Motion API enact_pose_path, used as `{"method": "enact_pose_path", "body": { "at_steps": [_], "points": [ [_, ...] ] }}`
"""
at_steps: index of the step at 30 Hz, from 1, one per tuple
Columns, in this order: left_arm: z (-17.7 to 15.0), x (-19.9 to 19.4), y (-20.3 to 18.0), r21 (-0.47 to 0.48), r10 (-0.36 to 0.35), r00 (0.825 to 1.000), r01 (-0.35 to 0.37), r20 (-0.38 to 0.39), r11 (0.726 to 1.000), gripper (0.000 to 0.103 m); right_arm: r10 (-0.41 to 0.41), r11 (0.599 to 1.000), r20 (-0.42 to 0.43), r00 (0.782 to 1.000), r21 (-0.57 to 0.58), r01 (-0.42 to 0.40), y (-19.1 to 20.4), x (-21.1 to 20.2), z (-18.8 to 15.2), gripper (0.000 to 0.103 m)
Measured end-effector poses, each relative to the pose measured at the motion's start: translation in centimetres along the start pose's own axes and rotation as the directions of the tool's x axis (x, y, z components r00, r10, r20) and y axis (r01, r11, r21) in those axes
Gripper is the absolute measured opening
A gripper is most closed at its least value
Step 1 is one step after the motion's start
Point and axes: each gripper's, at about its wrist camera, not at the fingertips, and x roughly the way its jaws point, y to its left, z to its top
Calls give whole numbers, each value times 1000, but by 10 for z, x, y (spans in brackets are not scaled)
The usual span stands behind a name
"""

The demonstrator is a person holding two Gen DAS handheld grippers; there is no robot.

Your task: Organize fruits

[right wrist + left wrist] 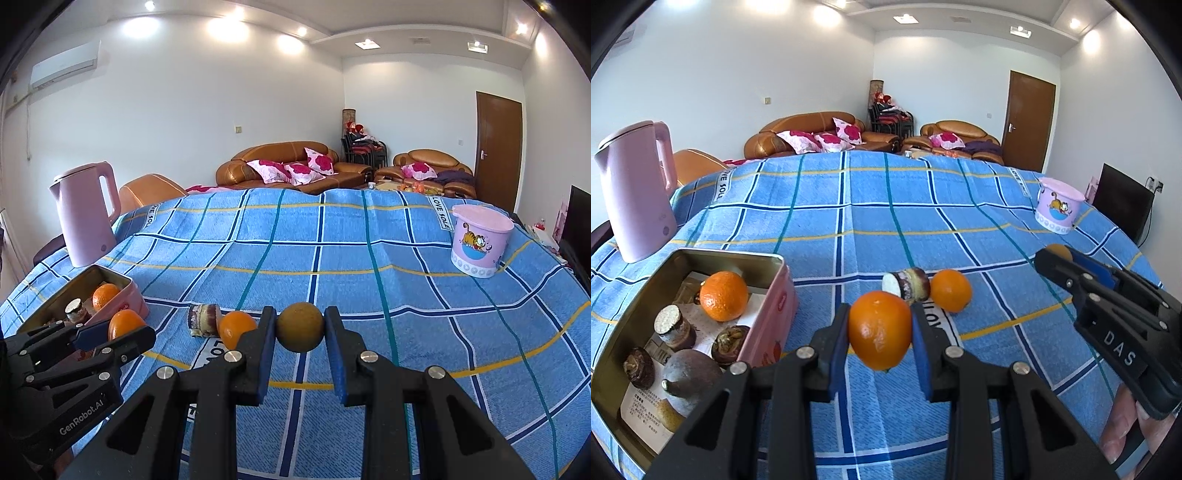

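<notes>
Several fruits already sit in the pink tin (777,295) at left: one orange (724,295) and some dark ones, mangosteens I think. My left gripper (880,330) clamps a second orange (879,328). Loose on the blue cloth (886,214): another orange (951,290) and a cut piece (907,288). My right gripper (300,328) clamps a brownish round fruit (300,326).

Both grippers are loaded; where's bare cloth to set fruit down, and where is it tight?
Open cloth runs from the pink kettle across to the cartoon bucket, and right of the right gripper. Crowded: the tin already holds an orange and dark fruits, and beside the left gripper lie a loose orange and a cut fruit.
</notes>
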Motion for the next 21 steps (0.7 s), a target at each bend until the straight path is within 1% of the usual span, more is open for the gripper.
{"method": "enact_pose_path", "body": {
  "at_steps": [21],
  "points": [
    [-1,-14,0,3,34,997,-34,76,999,33,-4,1000,64,998,-7,4,0,-12,0,28]
  ]
}}
